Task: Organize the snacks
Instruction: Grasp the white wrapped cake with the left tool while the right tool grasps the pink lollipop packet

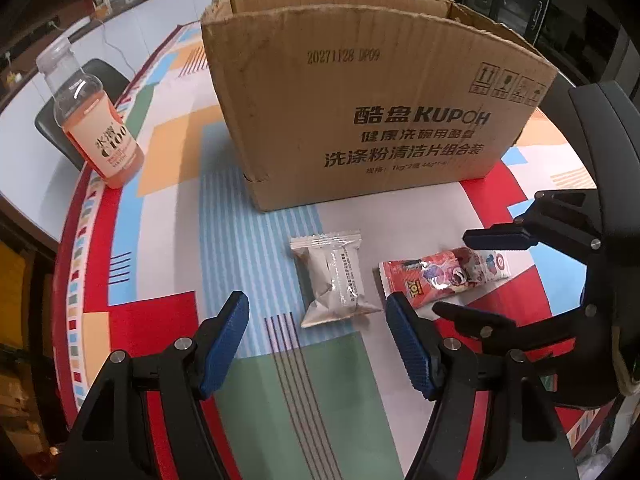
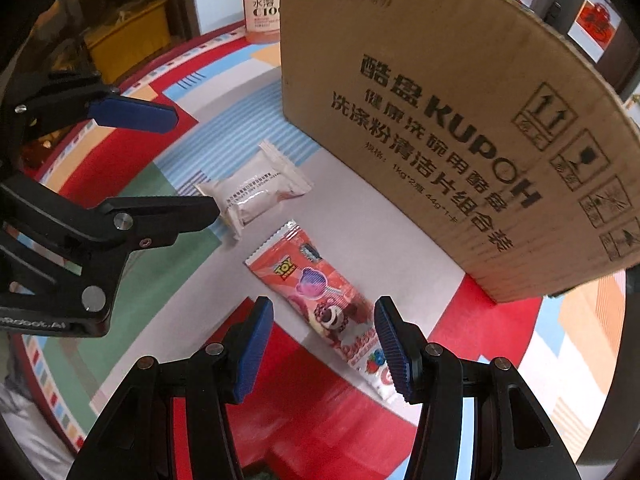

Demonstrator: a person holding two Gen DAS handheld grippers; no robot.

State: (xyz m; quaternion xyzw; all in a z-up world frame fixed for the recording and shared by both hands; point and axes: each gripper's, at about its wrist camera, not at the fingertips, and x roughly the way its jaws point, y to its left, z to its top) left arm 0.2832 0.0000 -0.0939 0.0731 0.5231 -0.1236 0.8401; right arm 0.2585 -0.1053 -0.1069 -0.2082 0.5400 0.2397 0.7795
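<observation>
Left wrist view: left gripper (image 1: 316, 334) jaws wide apart, holding nothing, white snack packet (image 1: 336, 278) just beyond them on the desk (image 1: 172, 216). Red snack packet (image 1: 440, 274) lies right of it, near the cardboard box (image 1: 372, 100). Bottle (image 1: 94, 120) far left. Right gripper (image 2: 322, 344) jaws also spread, straddling the red packet's near end without pinching it.

Matt corrugated cardboard box (image 1: 360, 112), glossy wrappers (image 1: 440, 276)
</observation>
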